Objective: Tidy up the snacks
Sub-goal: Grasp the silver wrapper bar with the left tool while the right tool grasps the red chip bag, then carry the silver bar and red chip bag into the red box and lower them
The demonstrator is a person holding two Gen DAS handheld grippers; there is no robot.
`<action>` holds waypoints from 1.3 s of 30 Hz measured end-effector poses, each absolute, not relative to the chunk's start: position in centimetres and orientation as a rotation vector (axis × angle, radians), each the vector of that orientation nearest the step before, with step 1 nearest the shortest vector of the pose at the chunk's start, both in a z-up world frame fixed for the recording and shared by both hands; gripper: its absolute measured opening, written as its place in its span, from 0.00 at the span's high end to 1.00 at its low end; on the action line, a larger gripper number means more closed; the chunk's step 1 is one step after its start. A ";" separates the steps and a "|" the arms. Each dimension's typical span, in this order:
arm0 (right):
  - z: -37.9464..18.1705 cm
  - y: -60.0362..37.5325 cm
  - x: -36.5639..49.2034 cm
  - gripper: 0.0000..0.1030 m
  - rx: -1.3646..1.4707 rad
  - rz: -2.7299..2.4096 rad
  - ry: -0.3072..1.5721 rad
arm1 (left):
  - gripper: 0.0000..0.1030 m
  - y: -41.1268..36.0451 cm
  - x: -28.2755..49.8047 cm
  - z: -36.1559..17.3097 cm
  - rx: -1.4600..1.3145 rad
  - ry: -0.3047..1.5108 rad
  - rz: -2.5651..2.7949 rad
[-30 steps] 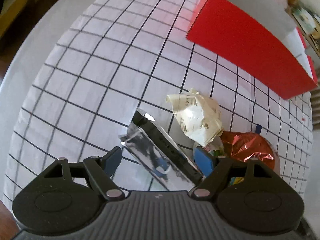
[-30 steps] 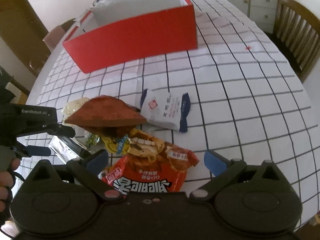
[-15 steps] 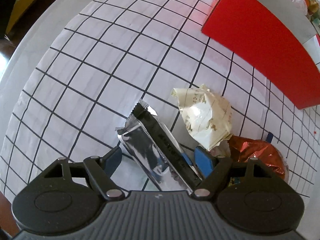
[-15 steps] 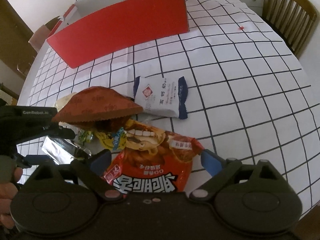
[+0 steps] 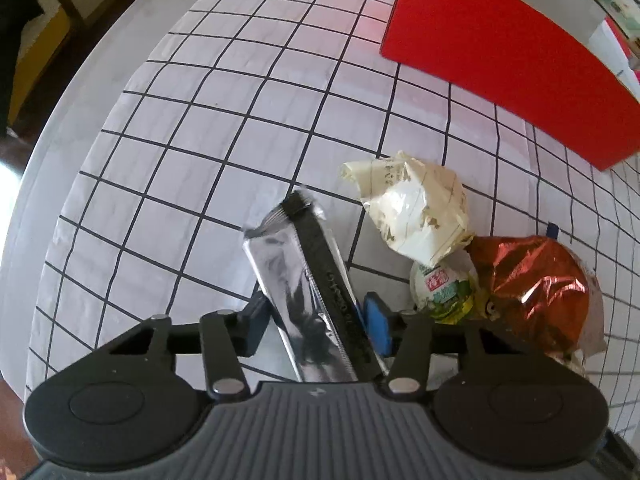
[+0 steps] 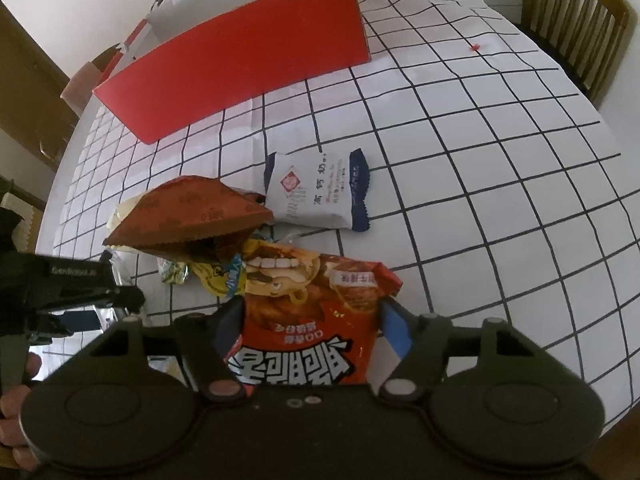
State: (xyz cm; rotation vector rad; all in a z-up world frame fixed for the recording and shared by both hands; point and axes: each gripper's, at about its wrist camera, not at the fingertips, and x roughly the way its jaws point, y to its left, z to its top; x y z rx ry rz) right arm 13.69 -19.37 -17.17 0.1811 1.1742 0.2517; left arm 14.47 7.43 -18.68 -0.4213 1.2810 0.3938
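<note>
- I have the left gripper [image 5: 316, 320] pointed steeply down over the silver foil packet [image 5: 304, 300]. The packet lies between the fingers, its long axis running away from the gripper and slightly left. The jaws have just been closing and now clamp its flanks.
- The right gripper [image 6: 312, 316] straddles the red noodle packet [image 6: 312, 320] on the table [image 6: 500, 160]. Its jaws have just been closing and the fingers meet the packet's edges.
- The red cardboard box [image 6: 248, 64], in my judgement the destination, stands well beyond both packets, across open tablecloth.
- Just right of the silver packet sit a cream wrapper [image 5: 416, 208], a green-and-white sweet [image 5: 444, 288] and a copper foil bag [image 5: 532, 280]; the copper bag overhangs the noodle packet's far left corner and could drag on lifting.
- A white-and-navy packet [image 6: 320, 192] lies apart, nearer the right gripper.
</note>
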 end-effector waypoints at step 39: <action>-7.9 -21.3 14.4 0.42 0.110 0.327 0.933 | 0.55 7.4 9.7 -10.2 -0.372 1.050 0.202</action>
